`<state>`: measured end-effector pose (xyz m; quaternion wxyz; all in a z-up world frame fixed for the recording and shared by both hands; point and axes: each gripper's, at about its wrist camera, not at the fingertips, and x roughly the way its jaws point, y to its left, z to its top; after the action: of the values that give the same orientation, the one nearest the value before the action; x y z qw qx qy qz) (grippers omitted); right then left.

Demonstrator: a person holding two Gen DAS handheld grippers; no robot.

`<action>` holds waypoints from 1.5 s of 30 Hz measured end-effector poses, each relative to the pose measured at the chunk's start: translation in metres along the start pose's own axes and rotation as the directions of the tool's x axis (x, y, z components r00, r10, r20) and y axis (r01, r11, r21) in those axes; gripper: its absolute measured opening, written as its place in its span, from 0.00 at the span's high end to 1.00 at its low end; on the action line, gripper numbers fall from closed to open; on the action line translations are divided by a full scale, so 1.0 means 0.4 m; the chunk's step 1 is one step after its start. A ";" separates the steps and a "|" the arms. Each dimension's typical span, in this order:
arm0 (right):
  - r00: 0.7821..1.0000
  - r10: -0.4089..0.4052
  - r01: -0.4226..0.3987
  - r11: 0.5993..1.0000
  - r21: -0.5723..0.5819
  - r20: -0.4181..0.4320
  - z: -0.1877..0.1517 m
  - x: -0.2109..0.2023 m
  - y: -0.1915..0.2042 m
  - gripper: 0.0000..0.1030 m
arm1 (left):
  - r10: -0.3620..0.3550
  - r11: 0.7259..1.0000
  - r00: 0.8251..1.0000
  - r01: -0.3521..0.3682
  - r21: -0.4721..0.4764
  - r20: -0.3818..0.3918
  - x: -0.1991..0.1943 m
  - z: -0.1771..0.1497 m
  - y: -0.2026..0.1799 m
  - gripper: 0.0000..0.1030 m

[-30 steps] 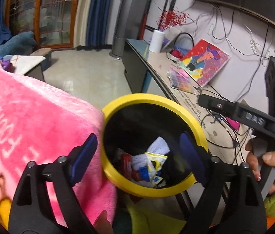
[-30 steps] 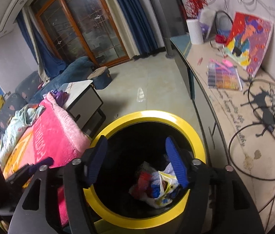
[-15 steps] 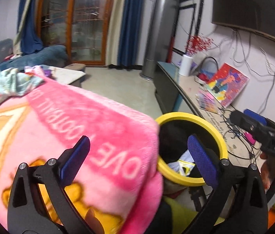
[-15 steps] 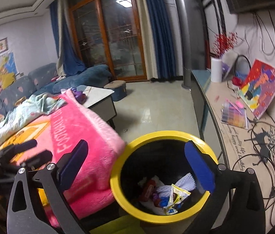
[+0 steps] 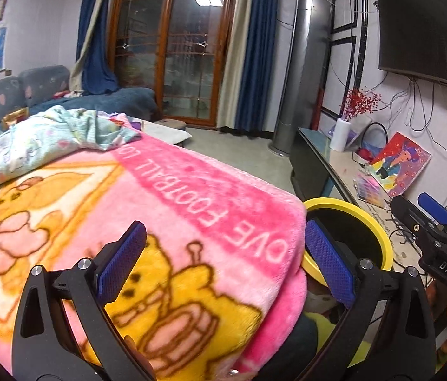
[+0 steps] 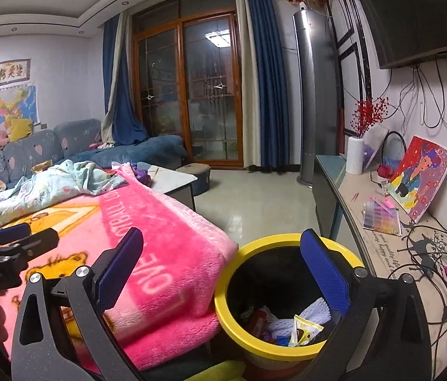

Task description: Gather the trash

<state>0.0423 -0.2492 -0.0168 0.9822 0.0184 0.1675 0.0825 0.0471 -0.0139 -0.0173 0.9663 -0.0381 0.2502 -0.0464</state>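
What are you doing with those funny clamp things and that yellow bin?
A person is tidying up trash, with a gripper in each hand. The yellow-rimmed bin already has wrappers and bits of trash in the bottom. Both the left gripper and the right gripper have just been opening; their jaws stand wide with nothing held. The bin sits right beside a pink blanket.

My two wrist cameras face the glass doors at 12 o'clock; both share blanket (image 5: 191,209) and bin (image 6: 286,346), close below.
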 end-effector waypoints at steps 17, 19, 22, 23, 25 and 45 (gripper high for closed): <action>1.000 0.003 -0.002 1.000 -0.011 0.030 -0.005 -0.010 0.020 0.06 | -0.001 1.000 0.999 -0.001 0.026 0.053 -0.053 -0.032 0.000 0.11; 1.000 0.005 -0.004 1.000 -0.013 0.028 -0.005 -0.009 0.021 0.06 | 0.001 1.000 0.999 -0.002 0.023 0.052 -0.054 -0.033 0.000 0.11; 1.000 0.006 -0.005 1.000 -0.018 0.025 -0.007 -0.007 0.024 0.06 | 0.002 1.000 0.999 -0.004 0.020 0.053 -0.056 -0.034 0.002 0.11; 1.000 0.007 -0.007 1.000 -0.019 0.024 -0.007 -0.007 0.025 0.06 | 0.005 1.000 0.999 -0.006 0.020 0.054 -0.056 -0.034 0.002 0.11; 1.000 0.008 -0.007 1.000 -0.026 0.022 -0.008 -0.005 0.028 0.06 | 0.005 1.000 0.999 -0.006 0.017 0.054 -0.057 -0.034 0.002 0.11; 1.000 0.010 -0.009 1.000 -0.028 0.020 -0.012 -0.003 0.036 0.06 | 0.007 1.000 0.999 -0.008 0.020 0.053 -0.056 -0.034 0.006 0.11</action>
<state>0.0373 -0.2350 -0.0199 0.9836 0.0065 0.1566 0.0892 0.0210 -0.0099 -0.0188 0.9731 -0.0289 0.2242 -0.0442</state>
